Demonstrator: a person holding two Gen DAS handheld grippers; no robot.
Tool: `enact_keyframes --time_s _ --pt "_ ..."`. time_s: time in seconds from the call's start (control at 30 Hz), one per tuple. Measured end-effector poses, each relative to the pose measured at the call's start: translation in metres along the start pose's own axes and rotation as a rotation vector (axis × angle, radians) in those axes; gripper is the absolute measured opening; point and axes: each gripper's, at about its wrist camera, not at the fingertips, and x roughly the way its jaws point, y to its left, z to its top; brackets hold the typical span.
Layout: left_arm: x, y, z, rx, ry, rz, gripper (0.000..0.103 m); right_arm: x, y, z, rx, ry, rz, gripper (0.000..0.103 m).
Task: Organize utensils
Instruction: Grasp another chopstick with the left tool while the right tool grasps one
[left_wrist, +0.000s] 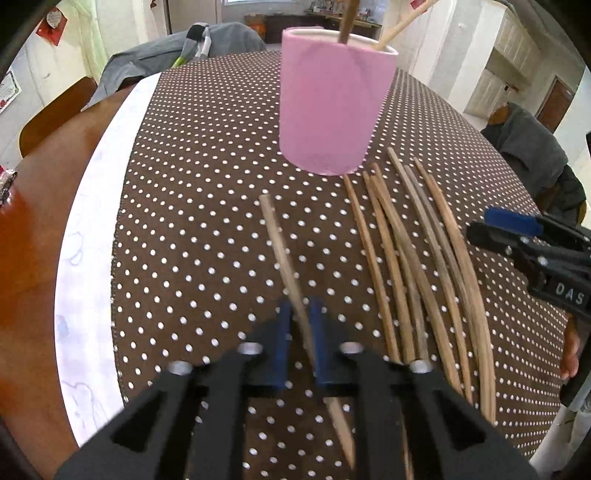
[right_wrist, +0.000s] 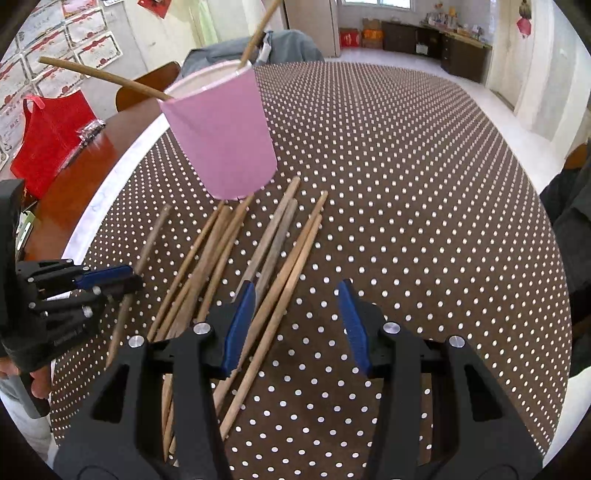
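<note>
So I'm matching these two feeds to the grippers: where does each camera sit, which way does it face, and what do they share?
Left wrist: on the left gripper, angled down past its fingers shut on a lone chopstick; the right gripper shows at the right edge.
Right wrist: on the right gripper, angled down, open above the chopstick pile; the left gripper and a hand show at left.
Shared: pink cup, dotted tablecloth, chopsticks.

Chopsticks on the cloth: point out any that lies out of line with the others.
One chopstick lies alone, apart to the left of the main bundle near the pink cup. The left tongs are shut on it. The rest lie roughly side by side, a few crossing.
</note>
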Motion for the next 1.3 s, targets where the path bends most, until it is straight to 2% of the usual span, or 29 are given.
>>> enact_keyframes --time_s 0.27,0.43,0.57,0.7,0.8,0.93,1.1,1.17,1.3 --pt "0.006 0.014 0.016 -0.048 -0.026 -0.019 0.007 0.007 -0.002 -0.004 -0.020 0.029 -0.049 0.047" --pt "0.009 0.014 0.019 -0.039 -0.036 -0.003 0.007 0.011 -0.001 -0.011 -0.032 0.042 -0.050 0.047" --pt "0.008 0.013 0.016 -0.041 -0.041 -0.004 0.007 0.018 0.009 -0.011 -0.046 0.052 -0.047 0.047" --pt "0.008 0.015 0.016 -0.045 -0.041 -0.016 0.007 0.023 0.022 -0.012 -0.089 0.061 -0.079 0.046" --pt "0.008 0.015 0.016 -0.039 -0.038 -0.013 0.007 0.025 0.026 -0.011 -0.109 0.074 -0.084 0.041" --pt "0.009 0.014 0.019 -0.032 -0.023 -0.007 0.007 0.027 0.023 0.000 -0.109 0.130 -0.061 0.024" --pt "0.014 0.008 0.033 0.012 0.057 0.012 0.008 0.033 0.009 0.017 -0.080 0.204 -0.007 0.011" --pt "0.017 0.006 0.041 0.029 0.100 0.012 0.010 0.036 0.001 0.024 -0.058 0.225 0.011 0.006" --pt "0.021 0.001 0.050 0.058 0.156 0.029 0.010 0.039 -0.017 0.033 0.003 0.251 0.072 0.006"
